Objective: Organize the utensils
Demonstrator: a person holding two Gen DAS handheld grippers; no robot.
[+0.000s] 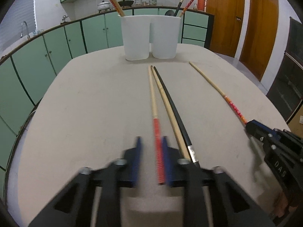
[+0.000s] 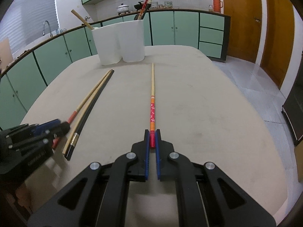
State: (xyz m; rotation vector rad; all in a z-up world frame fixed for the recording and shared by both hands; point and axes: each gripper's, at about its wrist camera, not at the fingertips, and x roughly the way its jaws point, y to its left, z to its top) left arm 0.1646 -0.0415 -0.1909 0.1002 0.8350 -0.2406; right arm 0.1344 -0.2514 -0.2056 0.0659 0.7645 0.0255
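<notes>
Left gripper (image 1: pixel 151 141) blurred, parted around the red-handled chopstick (image 1: pixel 153 102); right gripper (image 2: pixel 152 135) pinches the flowered chopstick (image 2: pixel 152 102); table (image 2: pixel 208 113) bare rightward.

Both grippers are built alike: the left gripper (image 1: pixel 151 147) and right gripper (image 2: pixel 152 138) are made of black plastic linkages with triangular cut-outs, fastened by round silver screws, and tipped with blue finger pads (image 2: pixel 146 151).

I'm holding my left gripper (image 1: pixel 151 141) low over the table, jaws parted and blurred. My right gripper (image 2: pixel 152 134) is pinching narrow, also low, pointing forward.
</notes>
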